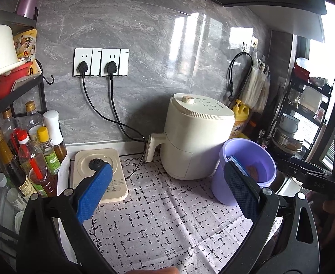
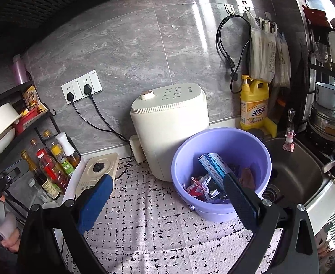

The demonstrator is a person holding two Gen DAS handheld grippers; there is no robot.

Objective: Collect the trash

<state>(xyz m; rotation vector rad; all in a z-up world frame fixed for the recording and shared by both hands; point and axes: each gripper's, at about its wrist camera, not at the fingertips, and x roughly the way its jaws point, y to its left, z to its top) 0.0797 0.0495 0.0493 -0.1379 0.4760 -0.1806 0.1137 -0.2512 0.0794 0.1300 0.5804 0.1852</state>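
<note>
A purple bucket [image 2: 221, 171] stands on the patterned cloth [image 2: 156, 228] to the right of the air fryer. It holds trash: a blue and white box [image 2: 215, 165], red and white wrappers [image 2: 198, 186] and a brownish scrap [image 2: 247, 177]. The bucket also shows in the left wrist view [image 1: 245, 173], at the right. My right gripper [image 2: 167, 196] is open and empty, just in front of the bucket. My left gripper [image 1: 167, 187] is open and empty above the cloth [image 1: 167, 223], left of the bucket.
A cream air fryer [image 2: 169, 134] stands at the wall, with a flat cream appliance [image 2: 99, 171] to its left. Bottles [image 2: 51, 164] fill a rack at the left. A yellow detergent bottle [image 2: 254, 105] and a sink [image 2: 295, 173] are at the right.
</note>
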